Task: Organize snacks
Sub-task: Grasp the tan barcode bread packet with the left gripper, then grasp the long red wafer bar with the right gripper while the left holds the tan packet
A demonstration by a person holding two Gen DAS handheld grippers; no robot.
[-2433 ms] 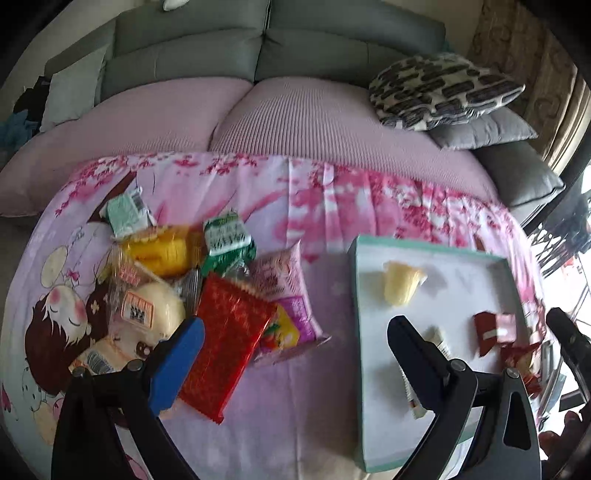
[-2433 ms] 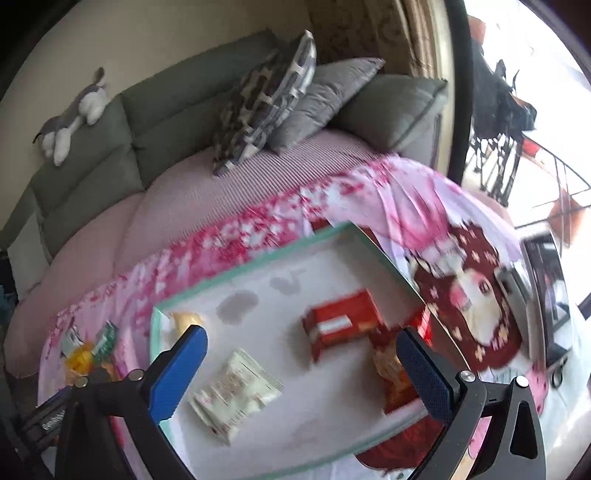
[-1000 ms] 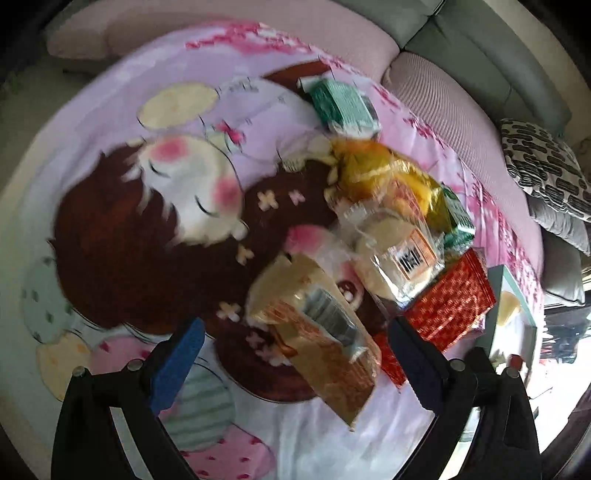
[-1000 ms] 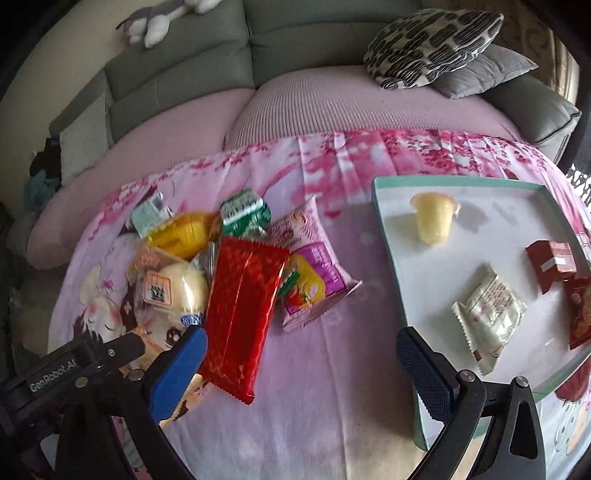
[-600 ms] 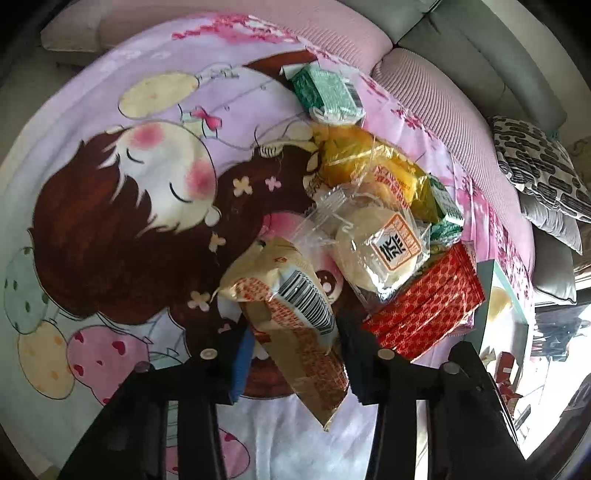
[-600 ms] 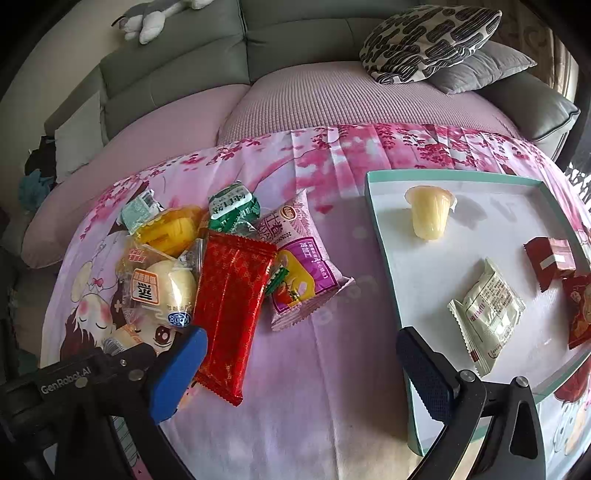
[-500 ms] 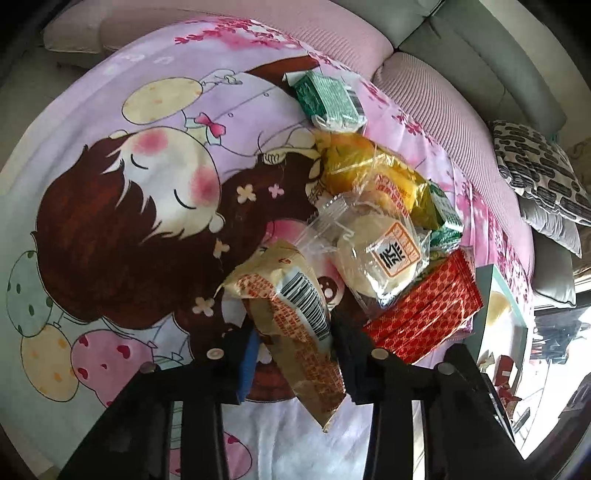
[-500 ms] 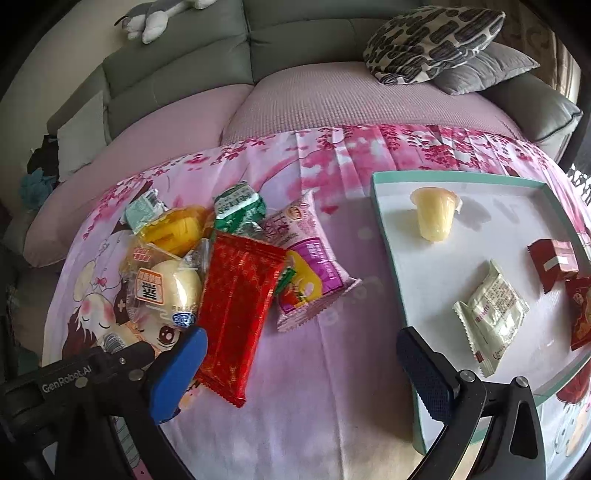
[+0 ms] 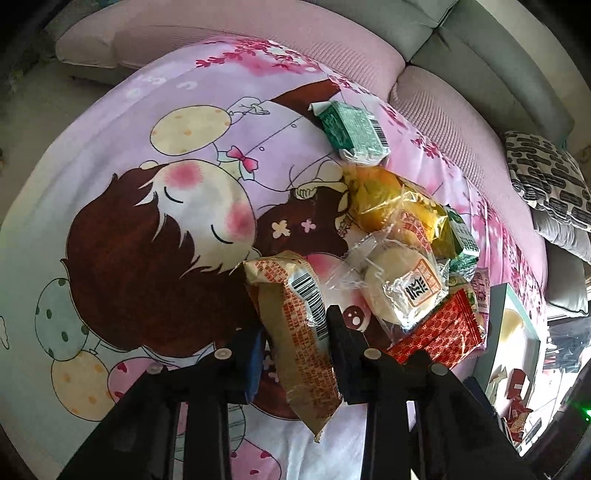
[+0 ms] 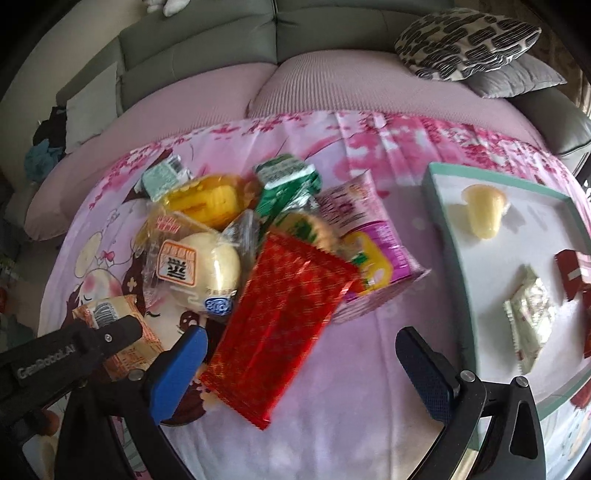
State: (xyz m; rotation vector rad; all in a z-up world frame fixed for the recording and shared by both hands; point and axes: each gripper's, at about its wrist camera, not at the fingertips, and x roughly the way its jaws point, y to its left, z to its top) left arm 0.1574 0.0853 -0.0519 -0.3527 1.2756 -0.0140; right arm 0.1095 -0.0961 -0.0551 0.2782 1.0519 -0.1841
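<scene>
My left gripper (image 9: pixel 295 328) is shut on a tan and orange snack packet (image 9: pixel 295 314) at the near left end of the snack pile. The packet also shows in the right wrist view (image 10: pixel 122 332), under the left gripper (image 10: pixel 122 328). The pile holds a white bun in clear wrap (image 10: pixel 207 269), a red foil packet (image 10: pixel 284 317), a yellow packet (image 10: pixel 207 199), green packets (image 10: pixel 284 181) and a pink bag (image 10: pixel 365 229). My right gripper (image 10: pixel 299 365) is open, above the cloth in front of the red foil packet. A white tray (image 10: pixel 454 258) lies to the right.
The tray holds a jelly cup (image 10: pixel 484 210), a pale green packet (image 10: pixel 528 317) and red packets (image 10: pixel 576 273). A pink cartoon cloth (image 9: pixel 147 229) covers the table. A grey sofa (image 10: pixel 332 33) with patterned cushions (image 10: pixel 465 37) runs behind.
My left gripper swung from the tray side to the pile's left end, closed on the tan and orange packet and now holds it. My right gripper moved left from the tray toward the pile.
</scene>
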